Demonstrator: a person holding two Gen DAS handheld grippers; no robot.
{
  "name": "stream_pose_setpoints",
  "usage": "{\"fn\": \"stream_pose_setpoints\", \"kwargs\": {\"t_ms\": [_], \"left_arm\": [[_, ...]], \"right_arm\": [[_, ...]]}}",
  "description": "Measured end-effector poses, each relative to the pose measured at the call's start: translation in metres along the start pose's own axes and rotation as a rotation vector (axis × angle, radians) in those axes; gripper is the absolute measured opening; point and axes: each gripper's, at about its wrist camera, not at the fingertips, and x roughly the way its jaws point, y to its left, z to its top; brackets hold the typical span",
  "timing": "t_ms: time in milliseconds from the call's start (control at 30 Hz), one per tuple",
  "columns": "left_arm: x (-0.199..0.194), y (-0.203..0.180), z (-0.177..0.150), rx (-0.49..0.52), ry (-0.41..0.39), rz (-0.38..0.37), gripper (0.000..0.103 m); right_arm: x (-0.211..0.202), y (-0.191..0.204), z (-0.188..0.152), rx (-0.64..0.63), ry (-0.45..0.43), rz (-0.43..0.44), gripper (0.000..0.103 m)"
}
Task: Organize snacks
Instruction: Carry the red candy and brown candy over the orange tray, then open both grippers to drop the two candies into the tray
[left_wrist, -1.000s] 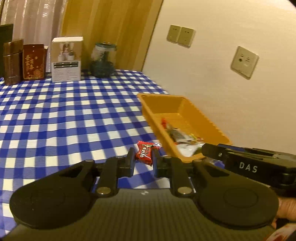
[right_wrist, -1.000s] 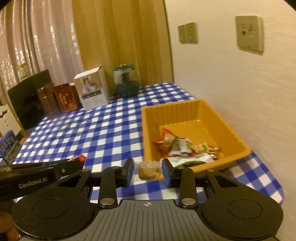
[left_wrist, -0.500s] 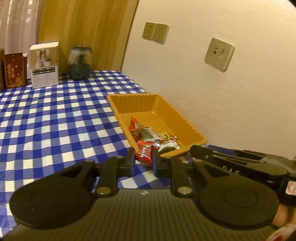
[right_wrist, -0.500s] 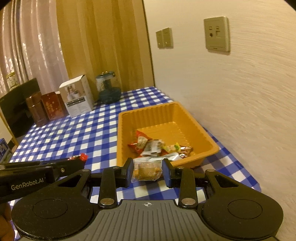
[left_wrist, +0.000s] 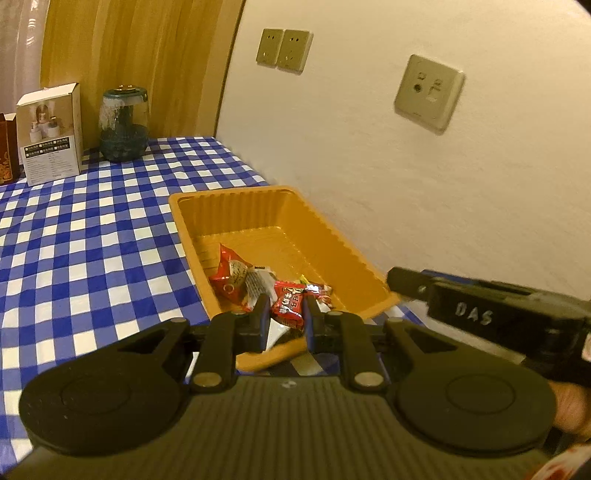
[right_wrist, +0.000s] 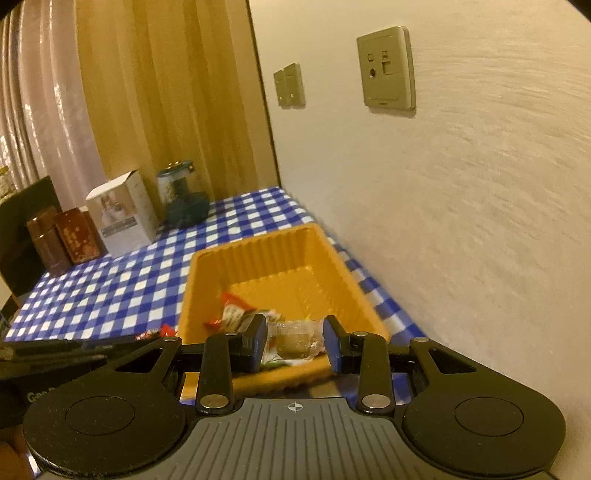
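On a blue-and-white checked tablecloth (left_wrist: 92, 236) a ribbed orange plastic tray (left_wrist: 280, 218) runs lengthwise along the wall. Over its near end, the left gripper (left_wrist: 285, 317) clamps a crinkly red snack packet (left_wrist: 289, 303) upright; the right gripper (right_wrist: 295, 341) pinches a clear-wrapped brown sweet (right_wrist: 293, 338).

Tray (left_wrist: 332, 236) on table (left_wrist: 92, 236) by wall (R side); snacks (left_wrist: 240, 277) in tray; box (left_wrist: 50, 133), jar (left_wrist: 123, 125) behind.

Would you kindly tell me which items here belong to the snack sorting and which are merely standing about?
In the job:
- red snack packet in left gripper
- clear-wrapped snack in right gripper
- orange tray

Standing about:
- white box
- glass jar
- brown tins
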Motion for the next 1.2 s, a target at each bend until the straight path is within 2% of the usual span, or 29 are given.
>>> {"fn": "stream_pose_setpoints", "kwargs": {"t_ms": [333,767,833,900,1100,1200], "left_arm": [[0.046,0.01,0.02,-0.016,0.025,0.032,0.016],[0.082,0.021,0.025,-0.012,0.058,0.047,0.017],[0.087,0.024,0.026,-0.007,0.06,0.036,0.02],[0.091,0.028,0.027,-0.006,0.071,0.017,0.044],[0.087,0.039,0.031,-0.009,0.063,0.042,0.045],[0.083,0.04,0.03,0.021,0.06,0.061,0.045]], "right_arm": [[0.044,-0.009,0.016,-0.012,0.041,0.021,0.034],[0.08,-0.02,0.023,0.017,0.076,0.018,0.034],[0.083,-0.021,0.023,0.019,0.08,0.016,0.034],[0.085,-0.021,0.024,0.022,0.082,0.016,0.034],[0.087,-0.02,0.024,0.03,0.084,0.02,0.034],[0.089,-0.019,0.025,0.039,0.085,0.035,0.034]]}}
